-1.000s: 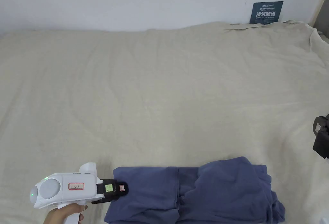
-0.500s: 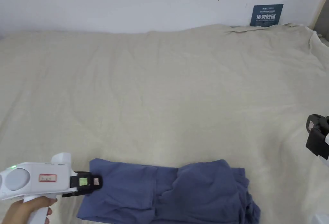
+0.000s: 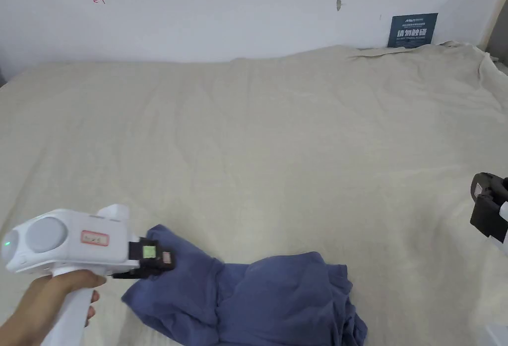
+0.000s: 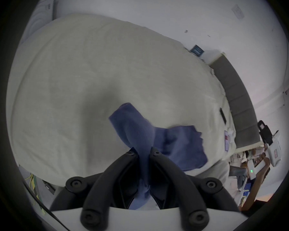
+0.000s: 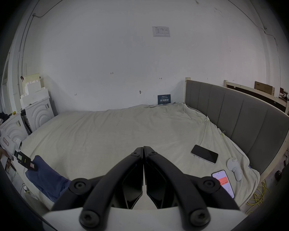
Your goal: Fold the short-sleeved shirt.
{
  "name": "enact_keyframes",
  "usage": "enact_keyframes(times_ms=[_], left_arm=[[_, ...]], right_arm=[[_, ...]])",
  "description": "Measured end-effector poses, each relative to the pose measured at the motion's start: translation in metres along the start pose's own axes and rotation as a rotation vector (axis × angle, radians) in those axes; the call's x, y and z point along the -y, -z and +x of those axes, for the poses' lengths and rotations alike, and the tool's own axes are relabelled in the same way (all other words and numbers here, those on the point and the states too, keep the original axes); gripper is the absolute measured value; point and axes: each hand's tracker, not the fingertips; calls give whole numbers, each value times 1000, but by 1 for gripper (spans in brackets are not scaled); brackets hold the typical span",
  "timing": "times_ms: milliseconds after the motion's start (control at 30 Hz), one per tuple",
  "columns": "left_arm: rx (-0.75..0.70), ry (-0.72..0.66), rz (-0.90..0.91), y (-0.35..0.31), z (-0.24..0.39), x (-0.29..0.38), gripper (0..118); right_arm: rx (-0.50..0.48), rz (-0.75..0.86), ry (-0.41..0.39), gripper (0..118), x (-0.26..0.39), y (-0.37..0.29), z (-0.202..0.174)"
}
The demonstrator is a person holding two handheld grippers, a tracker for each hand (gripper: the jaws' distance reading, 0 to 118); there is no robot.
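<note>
Fingers (image 4: 132,158) of the left gripper (image 4: 143,152) are clamped on a bunched corner of the dark blue short-sleeved cotton shirt (image 3: 258,300), both black jaws pressing the cloth, which runs down between them in the left gripper view. From the head view, that left gripper (image 3: 166,262) lifts the shirt's left end off the cream bedsheet (image 3: 278,153), while the rest lies rumpled and partly folded at the near edge of the bed, a little left of its middle. A hand (image 3: 49,302) grips the white handle near the bed's near left corner.

Over on the right, the right gripper (image 5: 143,148) has its jaws pressed together with nothing between them, held above the sheet, well apart from the shirt (image 5: 45,178). In the head view its black tip (image 3: 488,205) sits at the right edge of the bed.

Near the grey padded headboard (image 5: 240,118), a dark phone (image 5: 204,153), a lit phone (image 5: 223,183) and a white controller-like object (image 5: 234,168) lie on the sheet
</note>
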Motion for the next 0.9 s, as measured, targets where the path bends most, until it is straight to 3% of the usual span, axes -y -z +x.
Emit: enact_keyframes(times_ms=[467, 833, 900], left_arm=[[139, 202, -226, 137, 159, 12, 9], [73, 195, -291, 207, 193, 45, 9], [68, 190, -280, 208, 196, 48, 15]], right_arm=[[41, -1, 7, 0, 7, -19, 19], [61, -26, 5, 0, 14, -22, 28], [64, -30, 6, 0, 15, -22, 28]])
